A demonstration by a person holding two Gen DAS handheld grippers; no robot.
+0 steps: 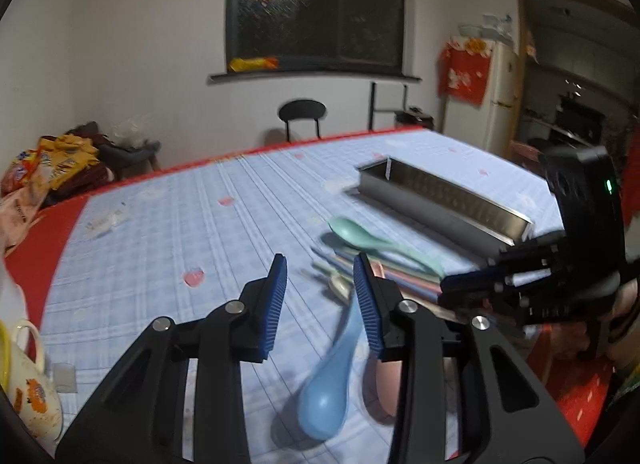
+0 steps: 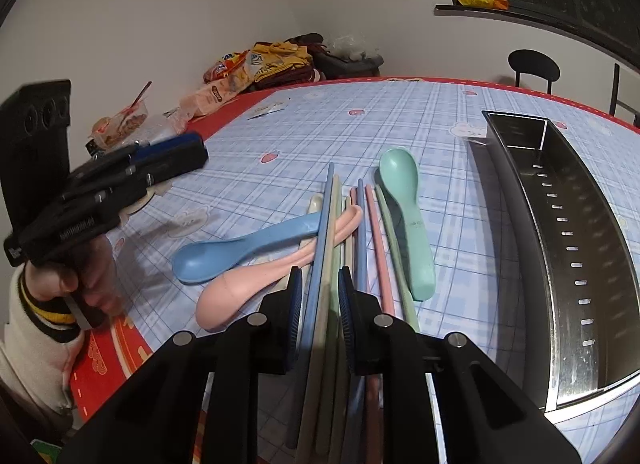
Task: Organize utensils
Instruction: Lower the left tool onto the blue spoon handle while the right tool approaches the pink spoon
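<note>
Pastel utensils lie in a pile on the blue checked tablecloth: a blue spoon (image 2: 240, 248), a pink spoon (image 2: 260, 284), a mint spoon (image 2: 408, 216) and several chopsticks (image 2: 372, 240). My right gripper (image 2: 320, 284) has its jaws around a blue chopstick (image 2: 318, 264) and a pale green one, which rise toward the camera. My left gripper (image 1: 320, 276) is open and empty above the blue spoon (image 1: 328, 384), and it also shows in the right wrist view (image 2: 176, 156). A steel utensil tray (image 2: 580, 248) lies empty at the right.
Snack bags (image 2: 240, 72) and a food cup (image 2: 120, 124) crowd the far left corner of the table. A printed mug (image 1: 32, 392) stands at the left edge. A black chair (image 1: 302, 114) and a fridge (image 1: 496, 96) stand beyond the table.
</note>
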